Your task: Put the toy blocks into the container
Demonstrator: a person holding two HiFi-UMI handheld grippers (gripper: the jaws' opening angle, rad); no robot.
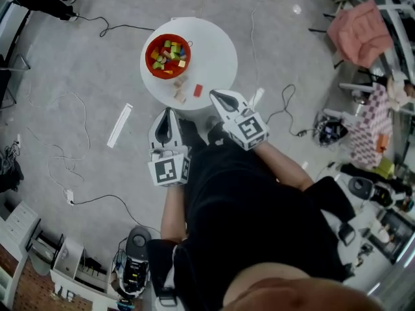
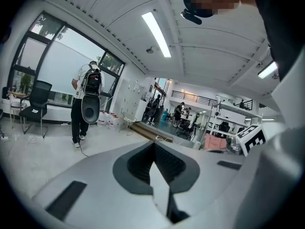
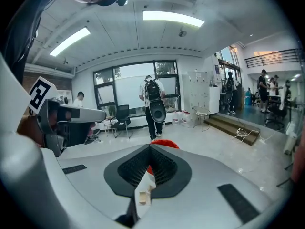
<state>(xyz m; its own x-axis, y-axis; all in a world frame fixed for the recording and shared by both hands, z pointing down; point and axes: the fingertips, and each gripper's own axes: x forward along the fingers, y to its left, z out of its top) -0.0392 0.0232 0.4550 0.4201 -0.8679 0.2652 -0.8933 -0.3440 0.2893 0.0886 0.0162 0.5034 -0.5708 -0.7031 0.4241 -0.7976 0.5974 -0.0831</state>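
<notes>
A round white bench (image 1: 214,50) is seen from the head view on a grey floor, and on its left part a red bowl (image 1: 148,52) is set, filled with coloured toy blocks (image 1: 167,54). Nearer, on the bare bench top, two pale wooden blocks (image 1: 179,83) are laid just beside each other, and a small red block (image 1: 198,90) is placed a little to their right, apart from them. The left gripper (image 1: 168,112) is held off the near edge of the bench, and the right gripper (image 1: 214,94) is pointed at the near edge, close to the red block; nothing is touched by either. In the left gripper view the fingers (image 2: 143,163) are shown drawn together with nothing between them, and neither bench nor bowl can be made out. In the right gripper view the fingers (image 3: 164,168) are likewise closed and empty, but the bowl's red rim is seen just above their tips, and the wooden blocks are glimpsed through the thin slit between them. Only the gripper views show the room: a person with a backpack (image 3: 153,99) is seen standing far off by large windows, and an office chair (image 2: 33,111) is seen at the left. Only the head view shows a white strip (image 1: 119,125) and loose cables (image 1: 78,131) lying on the floor left of the bench.
</notes>
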